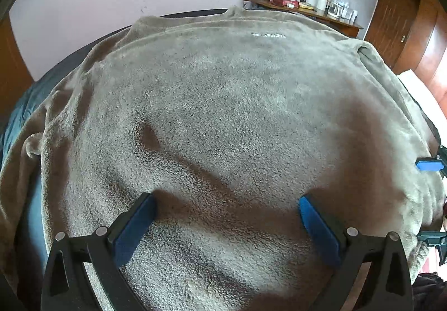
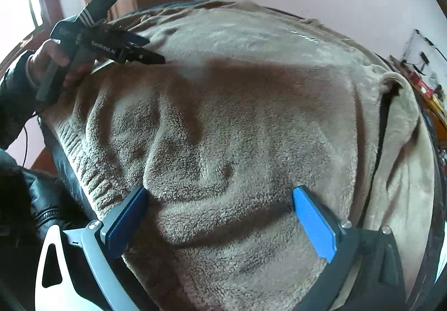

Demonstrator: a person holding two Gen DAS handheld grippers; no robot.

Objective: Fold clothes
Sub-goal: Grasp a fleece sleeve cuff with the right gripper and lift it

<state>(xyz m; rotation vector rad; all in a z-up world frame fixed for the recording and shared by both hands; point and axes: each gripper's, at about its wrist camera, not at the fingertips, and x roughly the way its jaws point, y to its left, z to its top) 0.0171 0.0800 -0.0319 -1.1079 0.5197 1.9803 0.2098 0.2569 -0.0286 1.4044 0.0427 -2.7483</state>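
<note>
Garment: a grey-beige fleece top (image 1: 223,104) lay spread flat over a dark bed (image 1: 25,104), nearly covering it.
Left gripper (image 1: 227,206): fingers wide apart, holding nothing, low over the fleece.
Right gripper (image 2: 219,199): also spread apart and empty, above a rumpled patch.
Feel: it looked soft, thick and limp, fairly light, likely to sag and bunch.
Grip: I judged the ribbed hem (image 2: 92,168) or the edge by the dark zip (image 2: 384,126) the surest places to pinch.
Person: a hand (image 2: 56,62) held the left tool.
</note>
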